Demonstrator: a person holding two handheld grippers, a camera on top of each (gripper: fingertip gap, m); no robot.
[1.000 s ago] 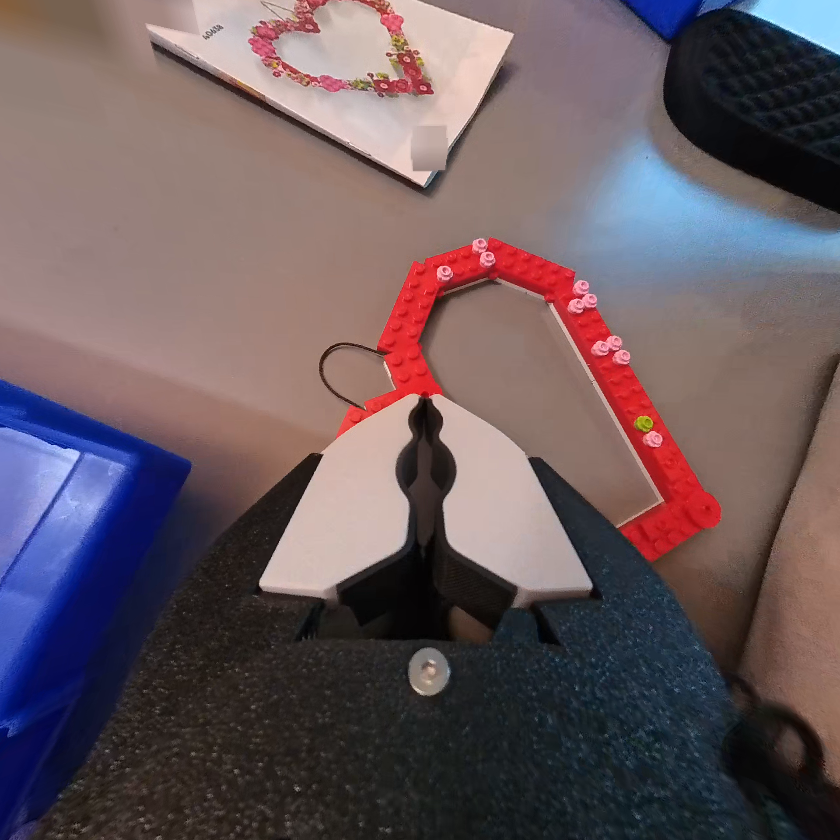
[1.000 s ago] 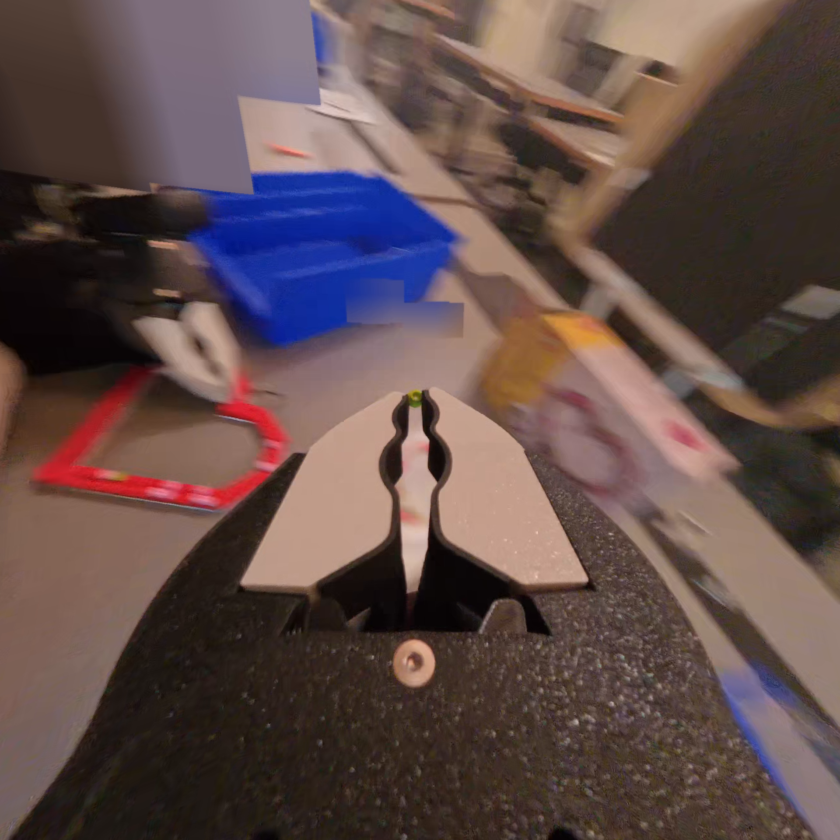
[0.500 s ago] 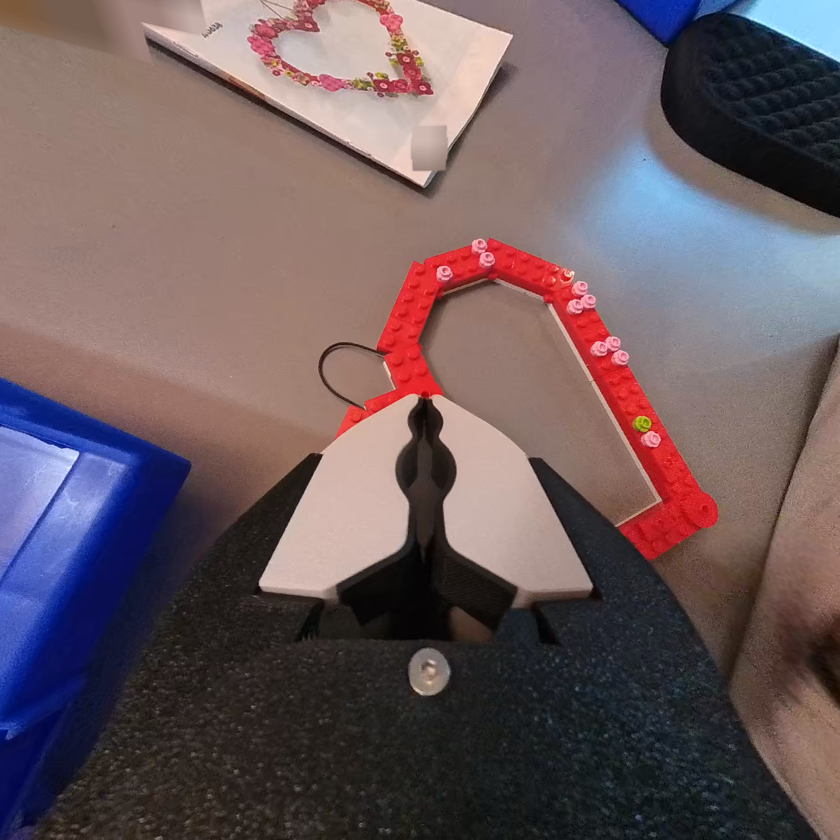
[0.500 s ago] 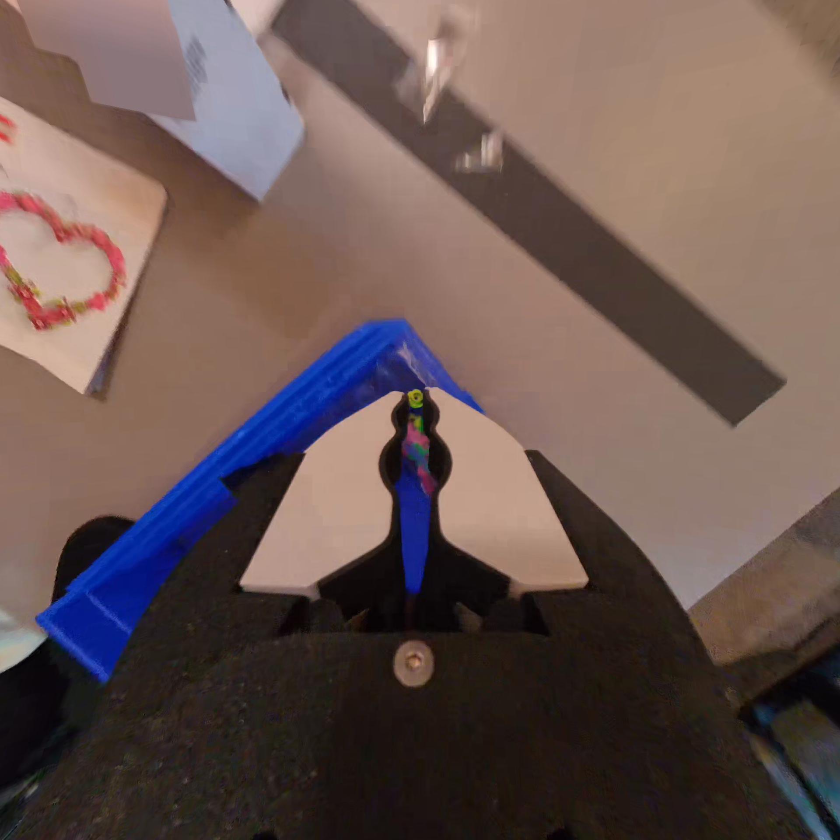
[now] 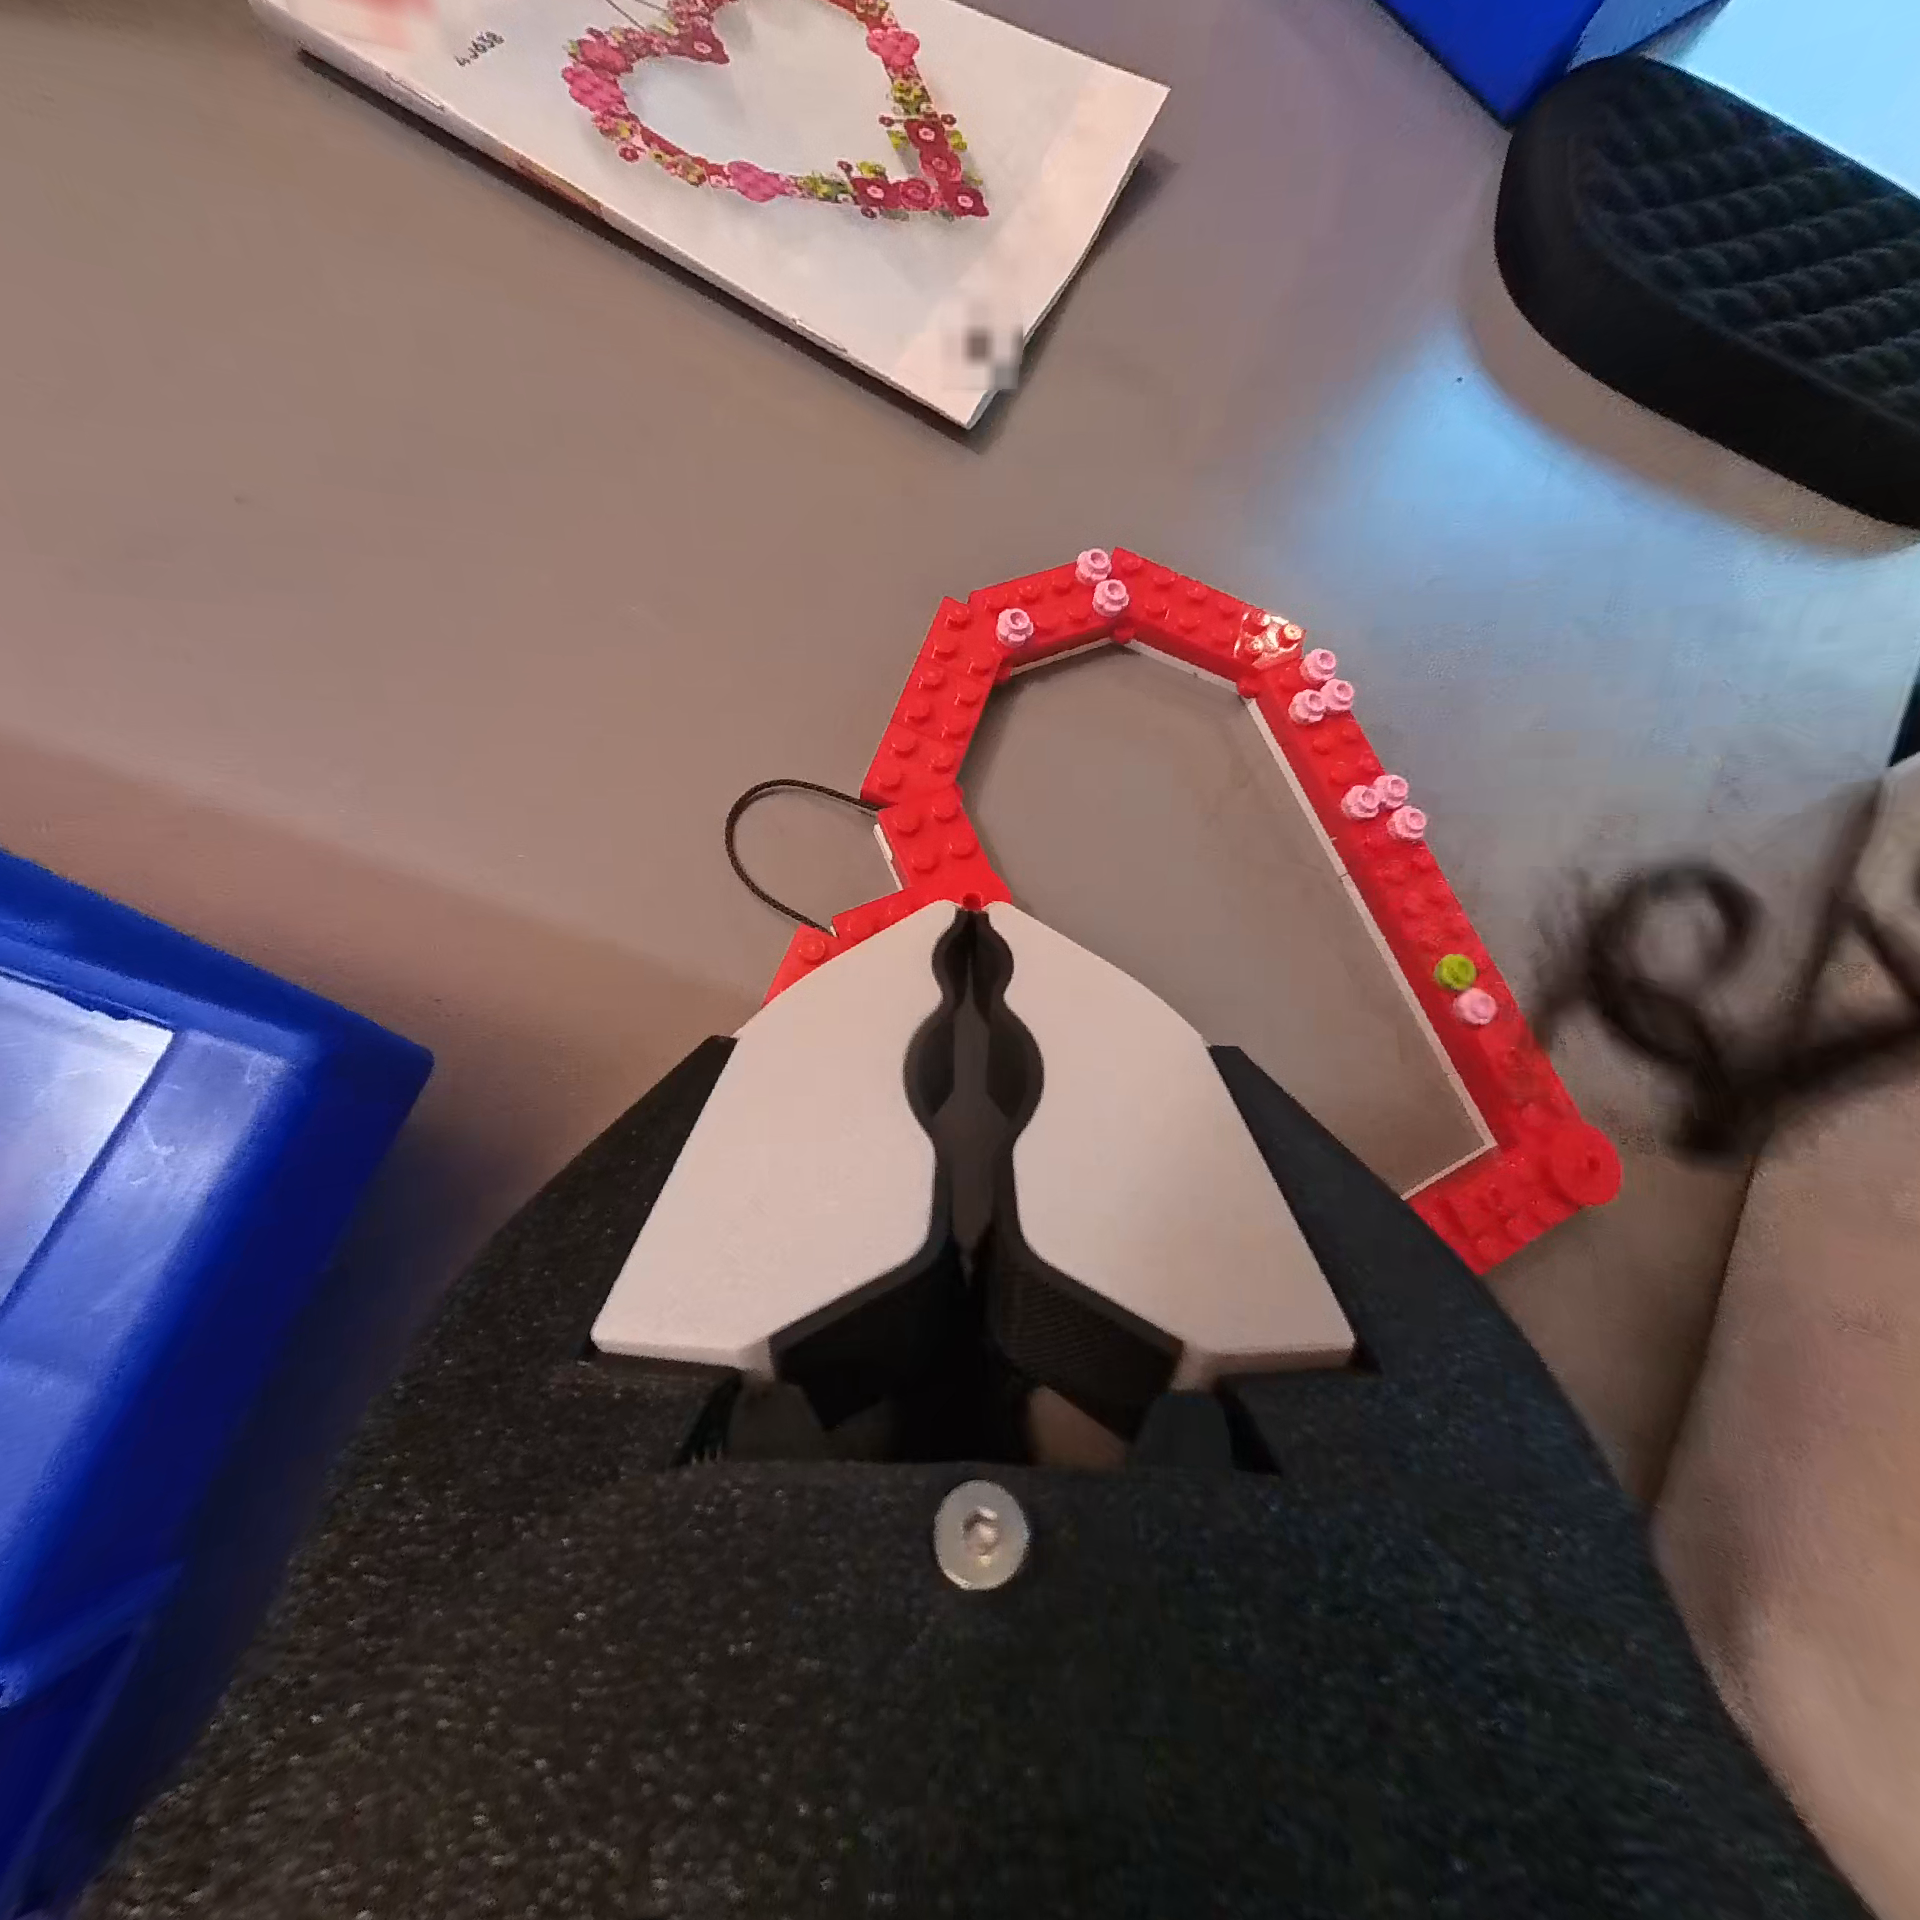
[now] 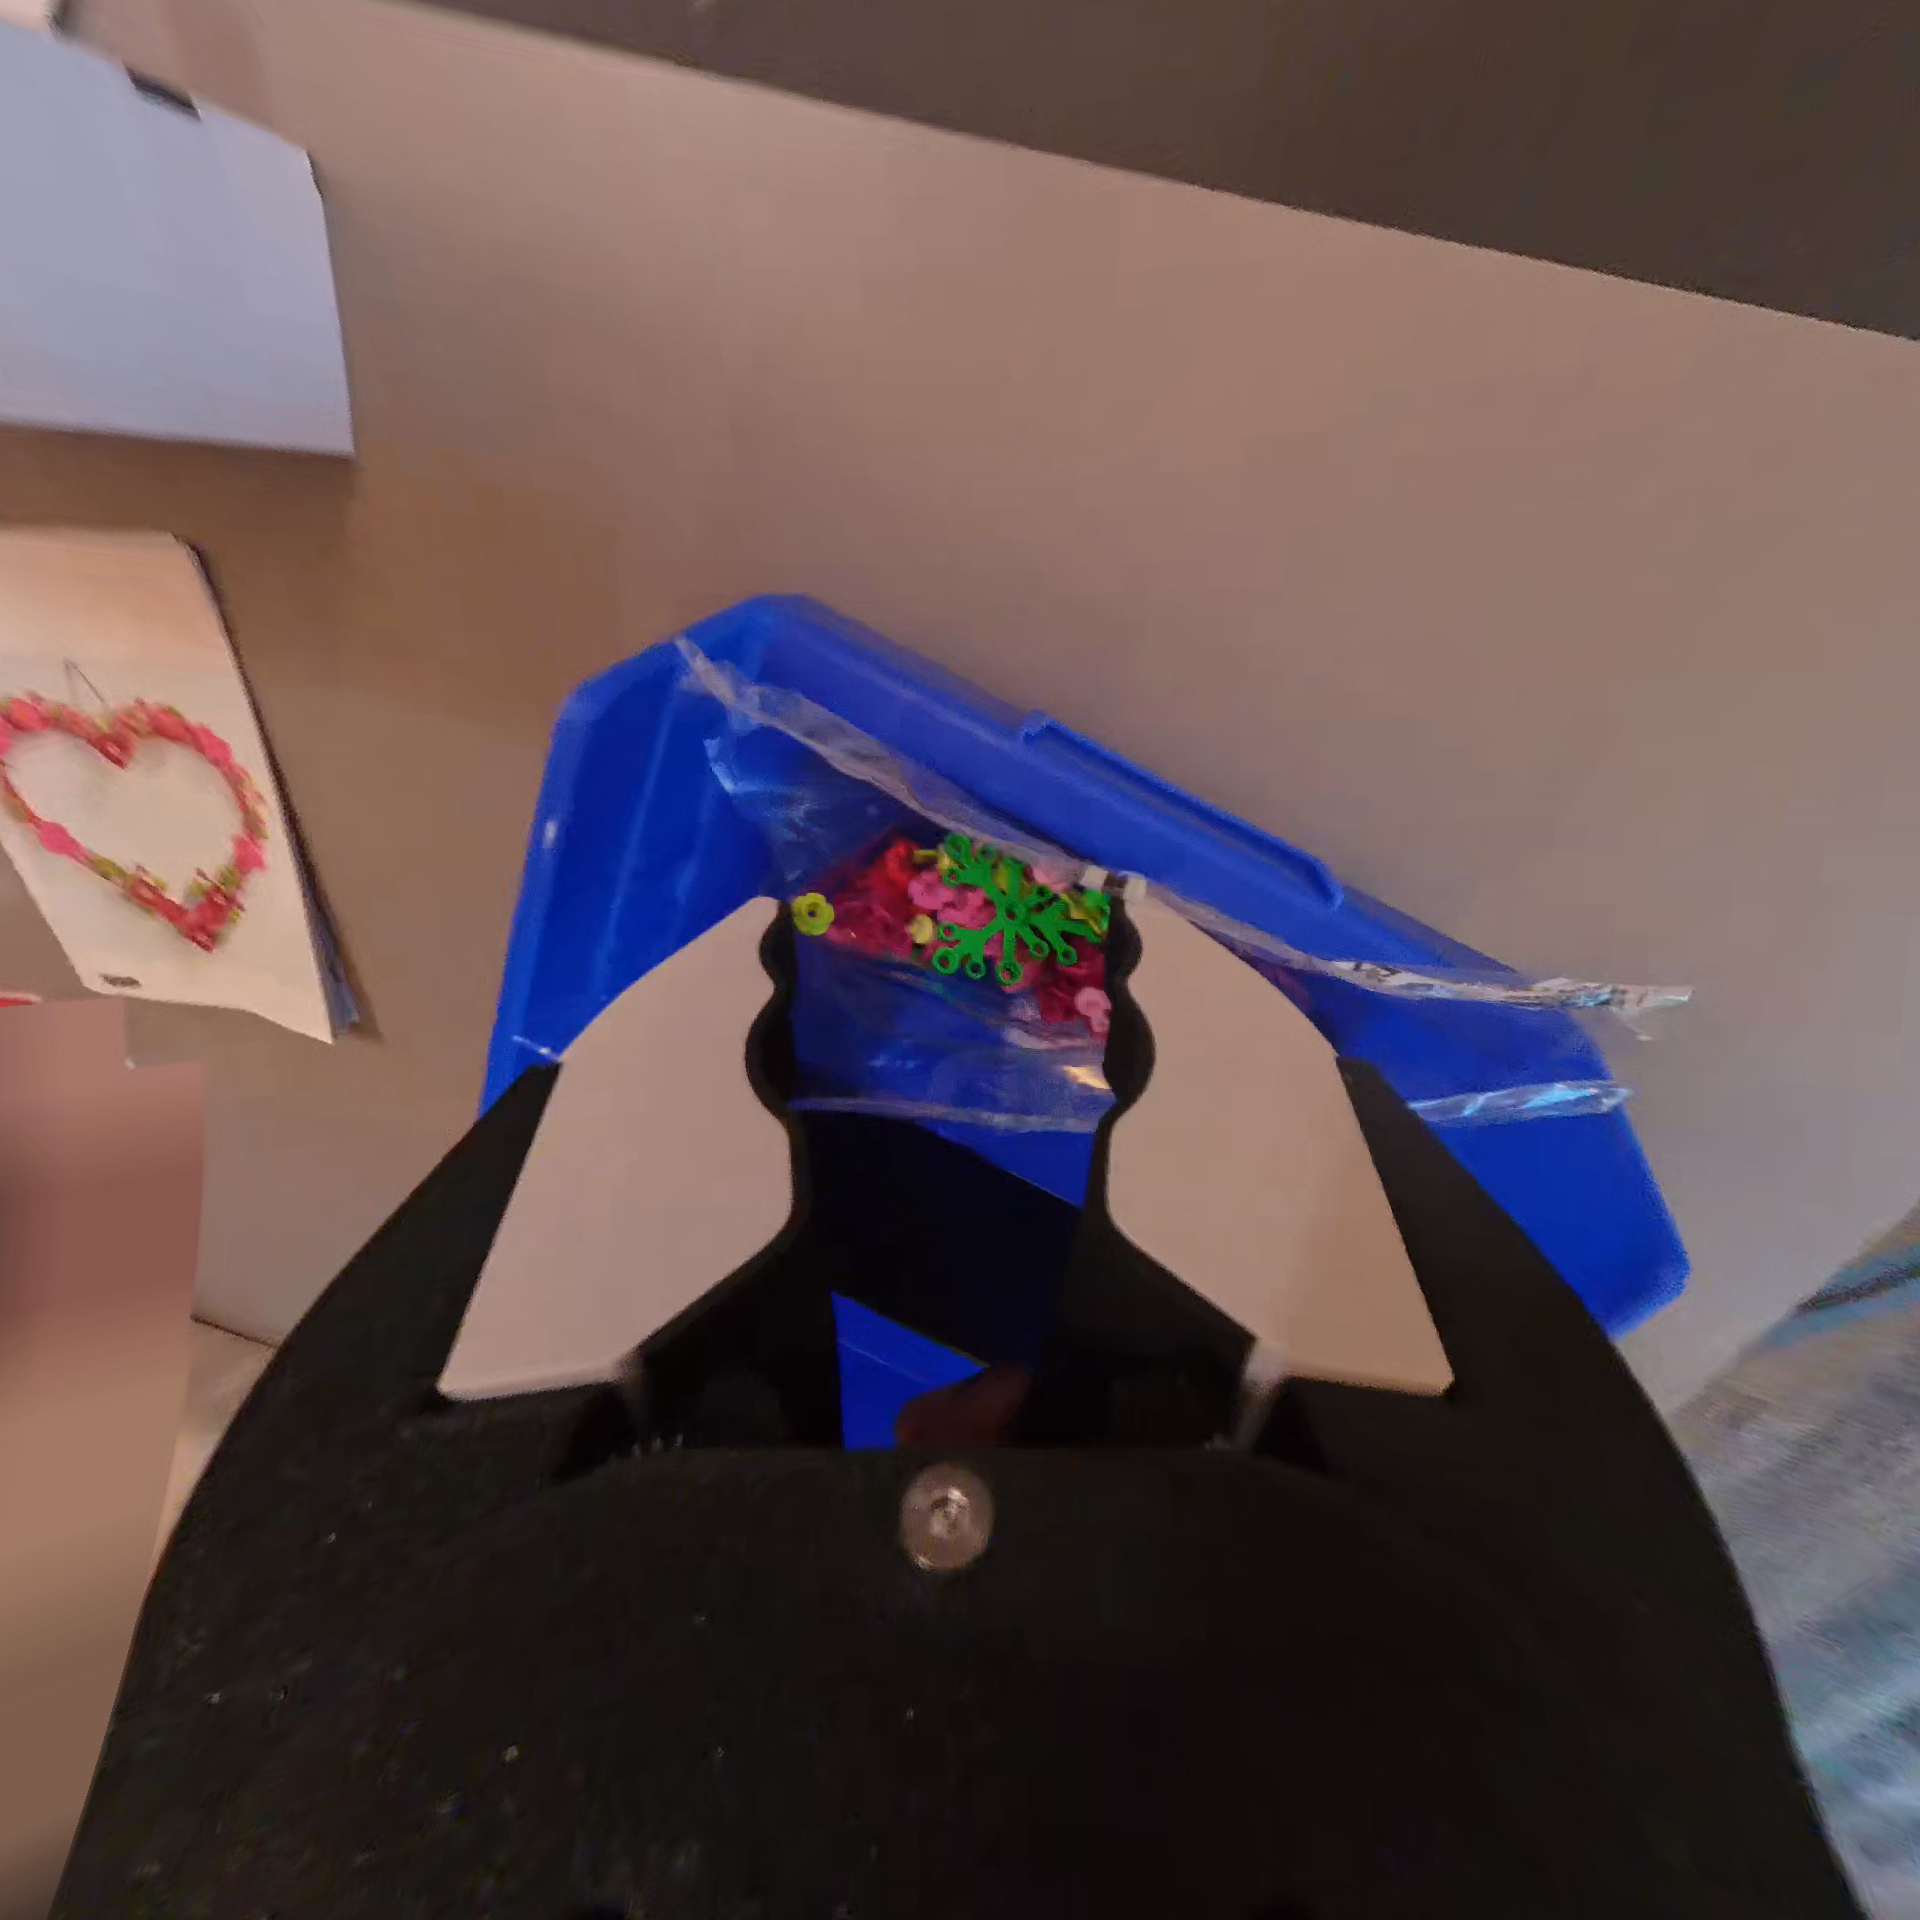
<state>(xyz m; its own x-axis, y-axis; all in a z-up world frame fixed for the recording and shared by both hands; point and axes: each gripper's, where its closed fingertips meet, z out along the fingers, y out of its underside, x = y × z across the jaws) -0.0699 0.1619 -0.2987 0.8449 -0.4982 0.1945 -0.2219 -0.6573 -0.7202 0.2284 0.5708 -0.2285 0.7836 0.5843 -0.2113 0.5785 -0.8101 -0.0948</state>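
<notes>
A red brick heart frame (image 5: 1392, 894) lies flat on the grey table (image 5: 416, 571). It carries several pink flower studs (image 5: 1371, 800), one lime stud (image 5: 1455, 971) and a black string loop (image 5: 769, 842). My left gripper (image 5: 971, 914) is shut, its tips resting on the frame's notch. My right gripper (image 6: 951, 914) is open above a blue bin (image 6: 644, 831). The bin holds a clear bag (image 6: 935, 1049) of small pink, red and green flower pieces (image 6: 1003, 920). A tiny lime flower piece (image 6: 810, 914) sits at the tip of the left finger (image 6: 644, 1143).
A booklet with a heart picture lies at the back of the table (image 5: 779, 177) and also shows in the right wrist view (image 6: 156, 810). A second blue bin (image 5: 156, 1195) stands left of my left gripper. A black textured object (image 5: 1714, 260) is at the back right, and a blurred dark cord (image 5: 1714, 1018) is beside the frame. Spacing between my two grippers at the tips: around 50 cm. From either gripper's tips it is about 35 cm to the black textured object (image 5: 1714, 260).
My right gripper swung from over the table to above the blue bin and opened; the lime piece it pinched now sits at one fingertip. My left gripper has stayed put.
</notes>
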